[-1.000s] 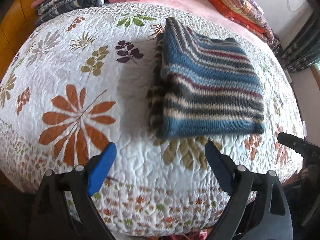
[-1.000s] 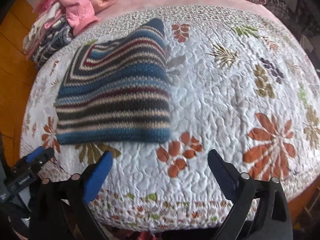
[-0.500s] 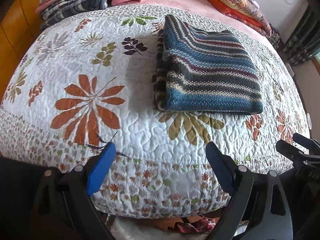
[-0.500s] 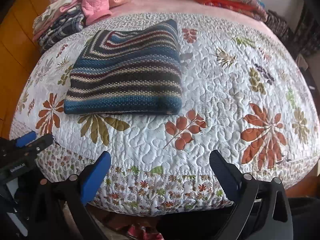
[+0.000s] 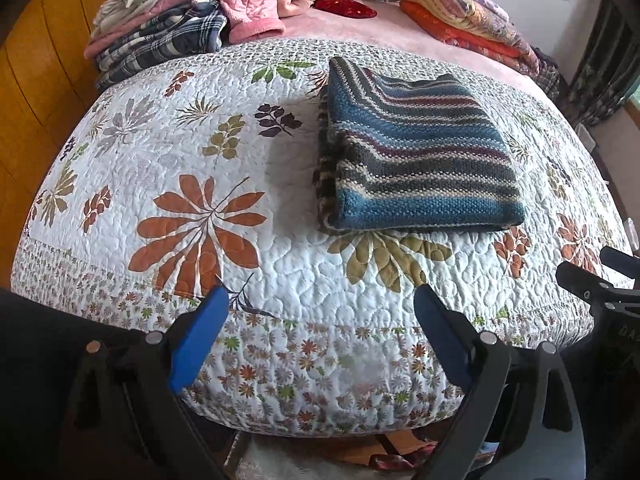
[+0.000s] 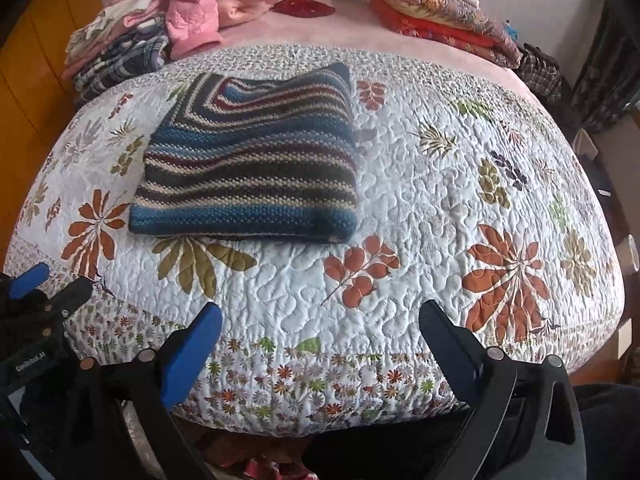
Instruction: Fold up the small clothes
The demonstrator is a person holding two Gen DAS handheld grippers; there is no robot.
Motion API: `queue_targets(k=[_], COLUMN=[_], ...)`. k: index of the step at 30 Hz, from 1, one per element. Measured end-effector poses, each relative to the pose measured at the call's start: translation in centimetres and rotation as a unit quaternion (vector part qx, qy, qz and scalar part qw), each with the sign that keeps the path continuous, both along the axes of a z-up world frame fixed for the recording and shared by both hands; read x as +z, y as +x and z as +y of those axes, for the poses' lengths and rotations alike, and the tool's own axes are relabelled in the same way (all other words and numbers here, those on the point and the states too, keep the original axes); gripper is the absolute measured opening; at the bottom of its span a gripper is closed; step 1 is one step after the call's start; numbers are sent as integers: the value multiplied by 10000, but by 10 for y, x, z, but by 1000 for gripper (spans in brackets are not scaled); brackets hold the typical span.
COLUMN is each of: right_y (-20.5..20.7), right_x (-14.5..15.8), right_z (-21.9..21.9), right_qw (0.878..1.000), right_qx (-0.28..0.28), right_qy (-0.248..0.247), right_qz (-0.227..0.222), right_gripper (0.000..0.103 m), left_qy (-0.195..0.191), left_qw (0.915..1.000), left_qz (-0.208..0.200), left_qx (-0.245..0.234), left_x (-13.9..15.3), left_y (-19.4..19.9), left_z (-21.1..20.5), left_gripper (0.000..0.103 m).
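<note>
Striped sweater [image 5: 416,152] lying folded on the quilted bed [image 5: 200,168], both tools [image 5: 320,328] [image 6: 320,332] spread and empty; next, probably fetching another garment from the pile [image 6: 120,52].

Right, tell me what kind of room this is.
Most likely a bedroom. A floral quilt covers a bed, with the folded striped sweater on it, stacks of folded clothes and bedding behind, and curtains at the side.
</note>
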State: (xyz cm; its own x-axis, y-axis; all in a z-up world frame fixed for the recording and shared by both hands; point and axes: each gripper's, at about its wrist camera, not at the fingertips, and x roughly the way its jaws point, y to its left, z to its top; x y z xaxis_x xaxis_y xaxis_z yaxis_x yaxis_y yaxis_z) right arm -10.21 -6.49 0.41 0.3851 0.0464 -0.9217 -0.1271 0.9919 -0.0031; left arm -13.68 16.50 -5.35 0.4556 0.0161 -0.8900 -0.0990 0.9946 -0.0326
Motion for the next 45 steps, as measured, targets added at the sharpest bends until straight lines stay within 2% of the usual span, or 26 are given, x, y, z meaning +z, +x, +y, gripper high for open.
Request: queue_targets(k=[13, 29, 45], right_y=[6, 21, 22], right_x=[1, -9, -8], right_z=[-1, 1, -1], right_qw=[9993, 9989, 9993], right_qx=[-46, -161, -215], right_qy=[358, 283, 169], right_qz=[108, 337, 259], right_gripper=[99, 99, 99], left_qy=[-27, -141, -154], left_qw=[10000, 9997, 9996], left_qz=[42, 131, 0], left_qx=[4, -163, -220], left_x=[-1, -3, 4], left_y=[5, 18, 16], left_z=[-6, -13, -13], left_gripper=[93, 93, 93])
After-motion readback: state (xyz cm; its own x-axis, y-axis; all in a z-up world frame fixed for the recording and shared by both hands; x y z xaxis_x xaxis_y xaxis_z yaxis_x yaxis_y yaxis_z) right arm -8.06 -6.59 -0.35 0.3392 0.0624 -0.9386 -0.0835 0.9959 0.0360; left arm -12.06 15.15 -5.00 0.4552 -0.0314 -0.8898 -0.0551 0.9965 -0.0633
